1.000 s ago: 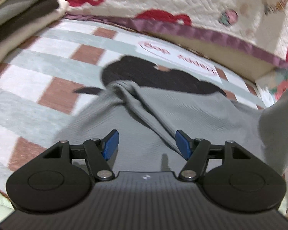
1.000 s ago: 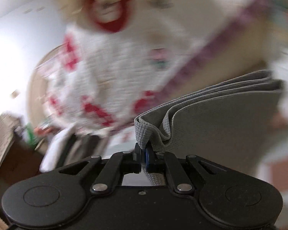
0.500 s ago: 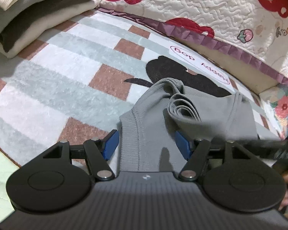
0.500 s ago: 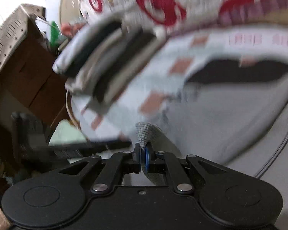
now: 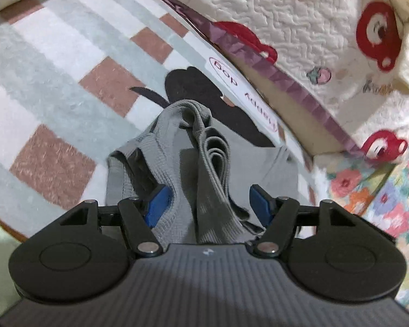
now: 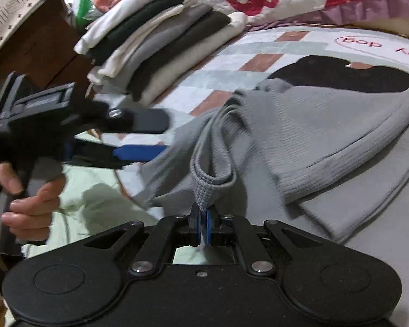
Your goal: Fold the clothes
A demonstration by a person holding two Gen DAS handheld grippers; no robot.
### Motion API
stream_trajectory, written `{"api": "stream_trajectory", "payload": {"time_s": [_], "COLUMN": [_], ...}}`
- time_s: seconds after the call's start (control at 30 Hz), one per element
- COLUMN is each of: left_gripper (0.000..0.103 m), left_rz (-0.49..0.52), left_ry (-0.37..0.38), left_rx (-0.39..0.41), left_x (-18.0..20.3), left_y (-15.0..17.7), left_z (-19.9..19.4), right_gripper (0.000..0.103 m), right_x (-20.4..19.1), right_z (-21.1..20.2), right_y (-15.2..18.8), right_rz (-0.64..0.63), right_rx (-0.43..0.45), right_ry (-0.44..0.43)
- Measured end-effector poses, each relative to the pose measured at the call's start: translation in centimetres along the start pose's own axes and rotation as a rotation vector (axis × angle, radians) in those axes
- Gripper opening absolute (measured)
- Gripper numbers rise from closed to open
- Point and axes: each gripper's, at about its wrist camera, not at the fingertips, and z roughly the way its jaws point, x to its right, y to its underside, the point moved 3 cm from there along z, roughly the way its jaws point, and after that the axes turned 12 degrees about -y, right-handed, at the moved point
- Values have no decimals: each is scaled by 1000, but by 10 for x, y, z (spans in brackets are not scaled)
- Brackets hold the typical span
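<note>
A grey knit garment (image 5: 204, 163) lies bunched and partly folded on a checked mat (image 5: 68, 87); it also shows in the right wrist view (image 6: 313, 136). My left gripper (image 5: 210, 204) is open, its blue pads on either side of a raised fold of the garment. In the right wrist view the left gripper (image 6: 150, 136) comes in from the left at the garment's edge. My right gripper (image 6: 203, 224) is shut on a ribbed edge of the grey garment and holds it low over the mat.
A stack of folded clothes (image 6: 161, 38) sits at the mat's far left. A quilted bedspread with red bears (image 5: 327, 41) hangs along the back. A floral cloth (image 5: 390, 190) lies at the right. A brown cabinet (image 6: 41, 41) stands left.
My right gripper has swung down and brought the garment's edge low over the mat. My left gripper has moved forward over the garment's fold, still open.
</note>
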Motion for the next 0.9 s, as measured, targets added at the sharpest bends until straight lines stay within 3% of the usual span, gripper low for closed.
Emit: {"api": "stream_trajectory", "payload": {"time_s": [0.27,0.33,0.43,0.53,0.63,0.67,0.73,0.77,0.8,0.9], "left_gripper": [65,65,65,65,69,70,63,24,7,1], "left_rz": [120,165,213,115,-69,-106,-94,-86,-56,10], "left_ry": [-108,-167,-290,-278,-192,-175,-167,-164,-168,-250], "left_rx": [80,112,95,35,-16,4,7,9,24,192], "left_x": [13,13,2,-21,-44,-47,-44,-43,-38,-26], "left_y": [1,3,8,10,15,16,16,15,14,6], "left_z": [-10,-15,-15,-13,-10,-11,-9,-9,-10,-36], "right_gripper": [6,6,6,6,6,6,6,6,6,6], "right_x": [-17,-18,-20,-17,-15,-14,-14,-14,-14,-14], "right_z": [2,3,5,6,7,8,9,10,10,10], "right_y": [6,6,6,6,6,6,7,7,7,7], "right_rz": [-93,-104,-119,-105,-91,-88,-89,-89,-90,-92], "right_rx": [-7,-10,-14,-14,-12,-12,-15,-15,-15,-14], "right_ry": [56,63,73,66,61,60,61,61,61,60]}}
